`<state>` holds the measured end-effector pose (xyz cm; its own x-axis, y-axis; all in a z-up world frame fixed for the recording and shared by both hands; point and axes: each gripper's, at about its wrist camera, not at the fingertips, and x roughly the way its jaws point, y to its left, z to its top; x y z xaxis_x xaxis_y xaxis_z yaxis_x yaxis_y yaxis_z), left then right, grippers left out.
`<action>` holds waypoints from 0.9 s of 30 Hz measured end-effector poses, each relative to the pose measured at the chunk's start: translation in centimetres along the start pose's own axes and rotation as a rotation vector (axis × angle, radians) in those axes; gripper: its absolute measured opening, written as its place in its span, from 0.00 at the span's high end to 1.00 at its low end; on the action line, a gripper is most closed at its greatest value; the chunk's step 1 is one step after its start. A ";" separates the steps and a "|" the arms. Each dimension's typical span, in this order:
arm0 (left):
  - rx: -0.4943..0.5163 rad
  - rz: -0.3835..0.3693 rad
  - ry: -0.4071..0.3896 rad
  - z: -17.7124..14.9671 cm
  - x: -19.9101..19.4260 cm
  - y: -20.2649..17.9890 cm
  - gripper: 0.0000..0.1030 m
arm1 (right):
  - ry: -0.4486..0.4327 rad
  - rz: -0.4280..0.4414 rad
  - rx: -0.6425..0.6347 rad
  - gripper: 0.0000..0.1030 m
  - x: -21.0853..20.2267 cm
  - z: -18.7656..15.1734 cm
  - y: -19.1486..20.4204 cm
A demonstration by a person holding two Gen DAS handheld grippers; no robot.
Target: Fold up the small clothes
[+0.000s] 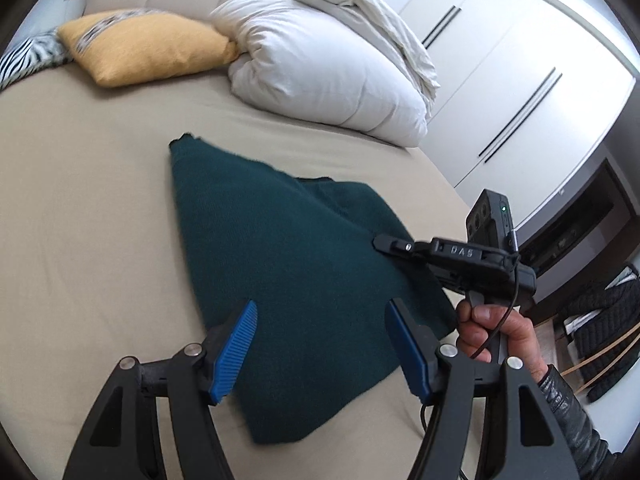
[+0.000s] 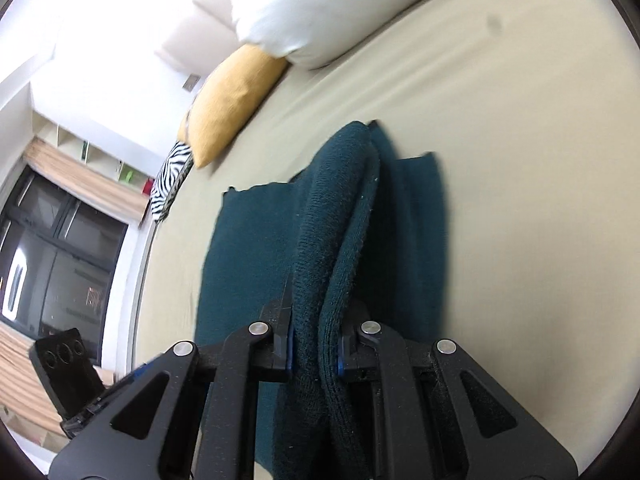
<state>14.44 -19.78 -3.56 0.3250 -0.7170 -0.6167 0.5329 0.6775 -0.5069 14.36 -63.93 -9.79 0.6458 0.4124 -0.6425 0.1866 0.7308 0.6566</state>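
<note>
A beige bed (image 1: 80, 200) fills the scene, with a yellow cushion (image 1: 148, 50) at its far left, touching a zebra-striped cushion (image 1: 28, 58) further left and a bundled white duvet (image 1: 320, 68) to its right. A crumpled cream sheet (image 1: 360, 4) lies on top of the duvet. At far right stands a white wardrobe (image 1: 520, 60) with dark slim handles, and a dark jacket (image 1: 600, 316) lies low beside it.
</note>
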 end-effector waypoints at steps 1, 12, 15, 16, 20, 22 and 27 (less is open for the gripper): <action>0.021 0.012 -0.001 0.3 0.5 -0.5 0.34 | -0.003 -0.005 0.000 0.88 -0.4 -0.3 -0.6; 0.122 0.145 0.085 0.5 7.6 -0.8 0.32 | -0.009 0.054 0.084 0.89 0.7 -2.4 -6.2; 0.175 0.184 0.098 0.2 7.9 -1.5 0.32 | 0.012 0.117 0.131 0.90 1.4 -2.4 -7.5; 0.196 0.203 0.104 0.1 8.0 -1.7 0.32 | 0.018 0.127 0.139 0.89 1.5 -2.4 -7.5; 0.171 0.207 0.108 0.0 8.1 -1.2 0.31 | 0.014 0.058 0.118 0.83 0.5 -2.3 -5.8; 0.163 0.204 0.113 0.0 8.1 -1.0 0.31 | 0.020 0.003 0.070 0.81 -0.1 -2.4 -4.5; 0.146 0.210 0.125 0.2 8.2 -0.9 0.31 | 0.014 -0.070 0.017 0.86 -0.3 -2.4 -3.9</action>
<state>16.78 -26.29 -8.05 0.3460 -0.5314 -0.7732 0.5741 0.7718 -0.2735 11.67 -65.62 -13.06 0.6205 0.3679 -0.6925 0.2441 0.7486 0.6164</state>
